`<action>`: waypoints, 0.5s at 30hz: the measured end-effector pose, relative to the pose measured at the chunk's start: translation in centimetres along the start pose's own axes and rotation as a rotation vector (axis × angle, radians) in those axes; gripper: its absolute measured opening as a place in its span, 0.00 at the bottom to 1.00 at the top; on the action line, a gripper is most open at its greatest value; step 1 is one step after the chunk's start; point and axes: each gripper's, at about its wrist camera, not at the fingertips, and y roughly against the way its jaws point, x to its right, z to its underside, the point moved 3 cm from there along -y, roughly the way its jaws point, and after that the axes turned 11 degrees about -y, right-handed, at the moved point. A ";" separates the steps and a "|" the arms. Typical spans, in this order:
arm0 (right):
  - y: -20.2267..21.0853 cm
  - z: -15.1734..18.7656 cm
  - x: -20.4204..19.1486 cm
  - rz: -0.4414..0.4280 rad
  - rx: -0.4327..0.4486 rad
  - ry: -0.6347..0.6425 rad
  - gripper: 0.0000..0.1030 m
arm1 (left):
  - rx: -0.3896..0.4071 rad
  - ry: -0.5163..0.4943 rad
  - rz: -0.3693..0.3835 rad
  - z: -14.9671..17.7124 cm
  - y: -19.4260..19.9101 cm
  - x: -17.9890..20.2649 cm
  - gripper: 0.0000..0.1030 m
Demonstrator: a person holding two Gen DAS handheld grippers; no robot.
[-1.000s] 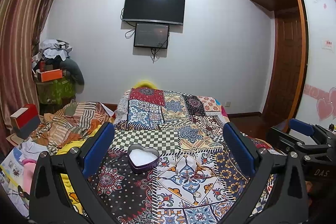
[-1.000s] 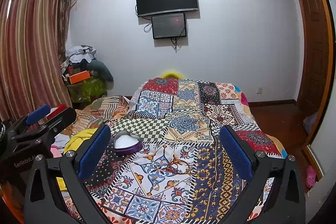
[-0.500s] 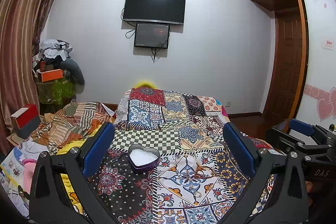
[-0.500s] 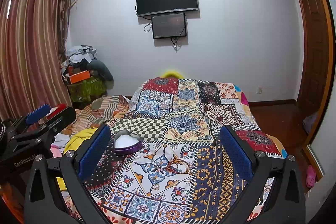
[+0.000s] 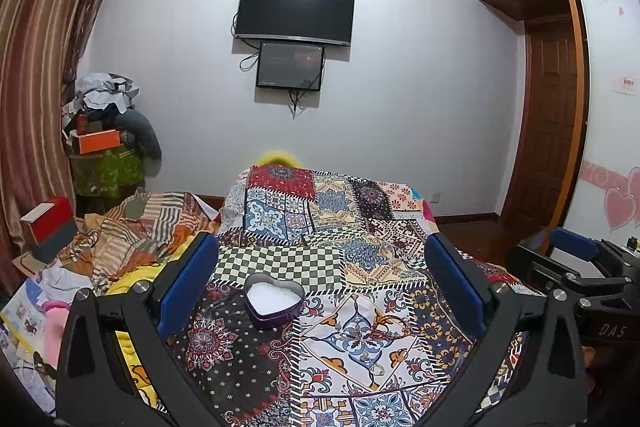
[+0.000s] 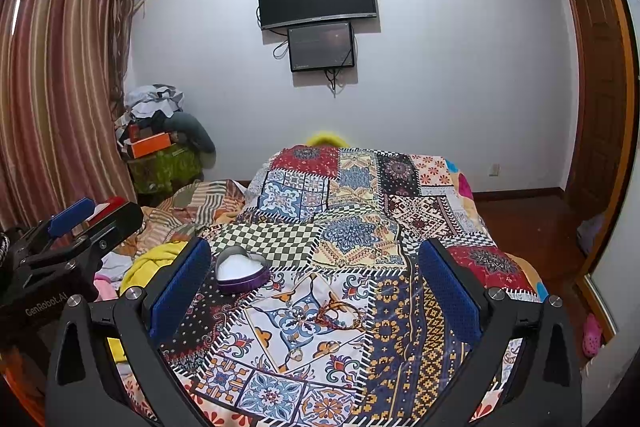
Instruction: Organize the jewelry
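Note:
A purple heart-shaped box (image 5: 274,301) with a white lining stands open on the patchwork bedspread (image 5: 344,223); it also shows in the right wrist view (image 6: 240,271). A thin bracelet (image 6: 340,315) and a small ring (image 6: 295,354) lie on the spread right of the box; the ring also shows in the left wrist view (image 5: 376,369). My left gripper (image 5: 320,287) is open and empty above the spread, near the box. My right gripper (image 6: 316,291) is open and empty, over the bracelet area.
The bed runs toward the back wall, under a wall TV (image 5: 294,11). Crumpled striped bedding (image 5: 136,227) and a red box (image 5: 48,223) lie to the left. A cluttered stand (image 6: 164,155) is in the left corner. A wooden door (image 5: 548,147) is on the right.

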 end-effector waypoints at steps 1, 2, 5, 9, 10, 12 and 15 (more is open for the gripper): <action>0.0 0.1 0.0 0.000 -0.002 0.000 1.00 | -0.002 0.000 -0.001 0.1 0.0 0.1 1.00; -0.1 0.3 0.1 0.001 -0.003 -0.001 1.00 | -0.004 0.000 -0.001 0.1 -0.1 0.1 1.00; -0.3 0.1 0.1 0.005 -0.009 -0.002 1.00 | -0.013 0.002 0.002 0.2 -0.6 0.0 1.00; -0.8 0.0 0.4 0.017 -0.024 -0.004 1.00 | -0.031 0.002 0.009 0.2 -1.5 0.1 1.00; -1.0 0.0 0.7 0.022 -0.031 -0.006 1.00 | -0.037 0.003 0.011 0.3 -1.7 0.1 1.00; -1.5 0.1 1.1 0.037 -0.045 -0.011 1.00 | -0.054 0.005 0.019 0.4 -2.5 0.1 1.00; -2.3 0.3 2.0 0.065 -0.069 -0.018 1.00 | -0.088 0.011 0.028 0.7 -3.7 0.2 1.00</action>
